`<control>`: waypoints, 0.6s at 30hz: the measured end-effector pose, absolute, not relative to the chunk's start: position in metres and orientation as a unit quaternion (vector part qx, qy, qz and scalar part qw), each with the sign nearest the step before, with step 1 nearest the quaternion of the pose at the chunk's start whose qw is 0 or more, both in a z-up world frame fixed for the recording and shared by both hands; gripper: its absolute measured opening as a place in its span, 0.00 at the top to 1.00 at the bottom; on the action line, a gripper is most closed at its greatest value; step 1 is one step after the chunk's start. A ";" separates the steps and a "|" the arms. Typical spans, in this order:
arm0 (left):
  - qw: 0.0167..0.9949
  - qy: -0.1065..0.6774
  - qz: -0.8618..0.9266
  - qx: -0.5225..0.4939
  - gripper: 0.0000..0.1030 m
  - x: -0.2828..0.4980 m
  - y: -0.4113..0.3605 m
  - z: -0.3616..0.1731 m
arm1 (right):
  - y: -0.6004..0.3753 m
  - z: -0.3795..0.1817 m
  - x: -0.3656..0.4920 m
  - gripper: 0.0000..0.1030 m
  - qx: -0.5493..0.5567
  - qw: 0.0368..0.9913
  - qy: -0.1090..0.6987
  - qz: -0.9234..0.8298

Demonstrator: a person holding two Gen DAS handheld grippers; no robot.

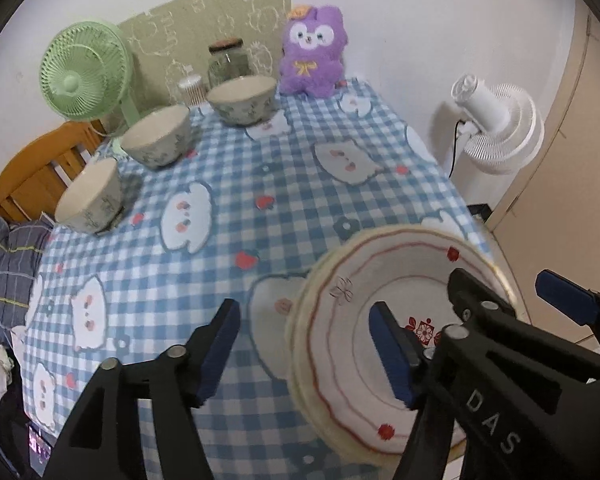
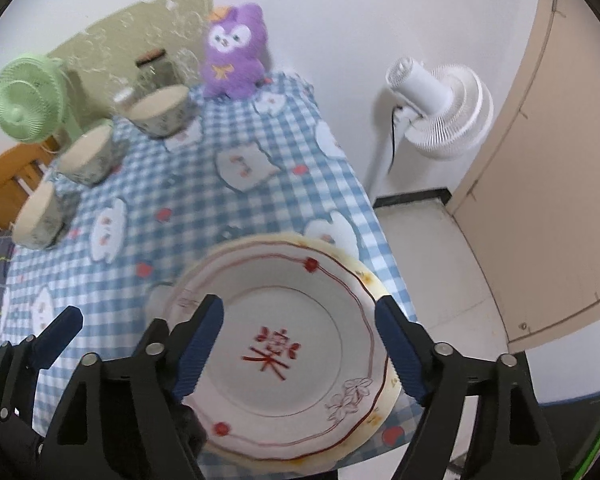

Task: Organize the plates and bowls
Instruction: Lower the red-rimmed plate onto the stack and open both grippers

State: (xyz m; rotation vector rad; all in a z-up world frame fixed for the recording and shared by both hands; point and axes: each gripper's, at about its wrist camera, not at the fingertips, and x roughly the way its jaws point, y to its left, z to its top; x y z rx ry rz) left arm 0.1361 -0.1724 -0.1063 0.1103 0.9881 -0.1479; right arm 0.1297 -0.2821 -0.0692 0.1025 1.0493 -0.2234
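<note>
Both grippers hang wide apart and hold nothing. The plates (image 2: 284, 356) sit stacked right under the right gripper (image 2: 300, 344), beside the left gripper (image 1: 300, 352). Three bowls (image 1: 156, 136) wait far ahead, probably next to stack.

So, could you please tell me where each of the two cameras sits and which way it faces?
Left wrist: on the left hand-held gripper, angled down over the checked tablecloth towards three bowls; its open fingers and the right hand-held gripper show.
Right wrist: on the right hand-held gripper, above the stacked plates; its open fingers show, the left one's at lower left.
Shared: plates, bowls, purple plush toy, both fans.
</note>
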 end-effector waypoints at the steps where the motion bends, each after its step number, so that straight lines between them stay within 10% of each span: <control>1: 0.878 0.470 -0.074 0.051 0.27 0.135 -0.169 -0.100 | -0.277 -0.061 0.128 0.19 0.045 0.862 0.494 -0.107; 18: 0.897 0.440 -0.049 0.013 0.21 0.129 -0.115 -0.019 | -0.233 0.021 0.134 0.17 0.017 0.890 0.455 -0.020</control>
